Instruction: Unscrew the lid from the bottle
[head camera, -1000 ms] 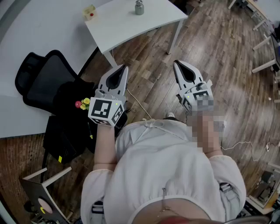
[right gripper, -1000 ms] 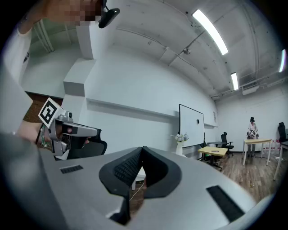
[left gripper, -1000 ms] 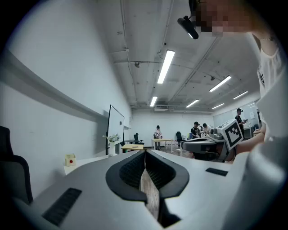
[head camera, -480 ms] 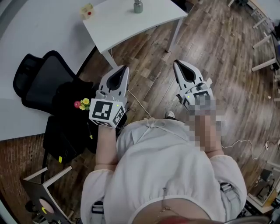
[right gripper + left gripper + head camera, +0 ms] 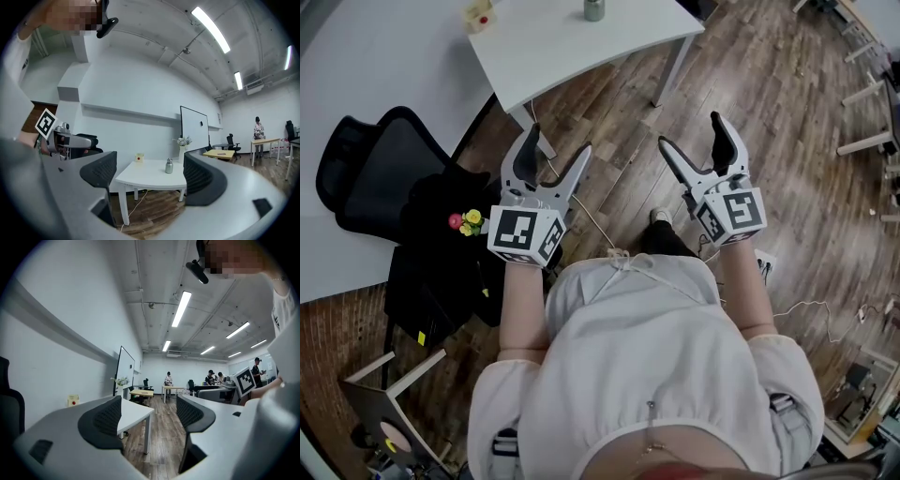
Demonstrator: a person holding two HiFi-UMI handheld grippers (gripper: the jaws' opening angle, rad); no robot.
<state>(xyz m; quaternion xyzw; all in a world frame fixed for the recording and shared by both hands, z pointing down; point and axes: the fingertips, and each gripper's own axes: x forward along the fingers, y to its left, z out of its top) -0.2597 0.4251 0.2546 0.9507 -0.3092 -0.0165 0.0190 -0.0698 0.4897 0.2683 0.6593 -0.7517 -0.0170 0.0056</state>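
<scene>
Right gripper view showed the bottle (image 5: 169, 165) standing upright on the worktop (image 5: 145, 176), lid (image 5: 169, 160) uppermost, far beyond the fingers (image 5: 201, 180); left gripper (image 5: 558, 141) and right gripper (image 5: 690, 130) had just opened wide, empty.

Head view: above the person, pointing steeply down; white table (image 5: 572, 47) well ahead, at frame top. Right gripper view rides the right gripper (image 5: 689, 131), level, facing the table square on, well apart from it. Left gripper view, on the left gripper (image 5: 558, 141), level, looks past the table's corner. All three share the table.
</scene>
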